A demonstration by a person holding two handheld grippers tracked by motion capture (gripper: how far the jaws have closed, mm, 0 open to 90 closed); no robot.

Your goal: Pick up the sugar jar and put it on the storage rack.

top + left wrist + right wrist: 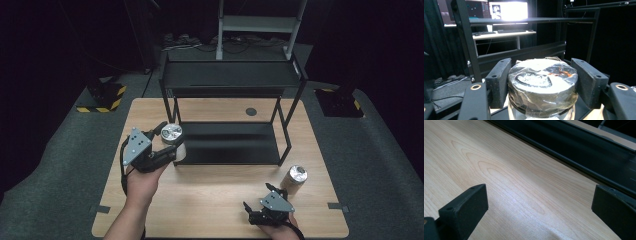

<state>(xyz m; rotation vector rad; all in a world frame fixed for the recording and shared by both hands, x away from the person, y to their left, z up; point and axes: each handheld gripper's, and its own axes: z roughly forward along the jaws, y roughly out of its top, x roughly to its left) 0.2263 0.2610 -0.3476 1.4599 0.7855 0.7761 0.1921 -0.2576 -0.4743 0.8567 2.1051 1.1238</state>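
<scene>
Between the left hand-held gripper pads, the can's base is cut off.

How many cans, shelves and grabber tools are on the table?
Cans: 2, one between the left gripper's jaws, one standing free at the right.
Black shelf rack: 1.
Grippers: 2, left gripper, right gripper.
Total: 5.

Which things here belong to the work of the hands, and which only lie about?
In use:
- left claw, around the plastic-wrapped glass jar
- black metal two-level shelf
- right claw, open

Lying about:
- silver-topped can
- round black table grommet
</scene>
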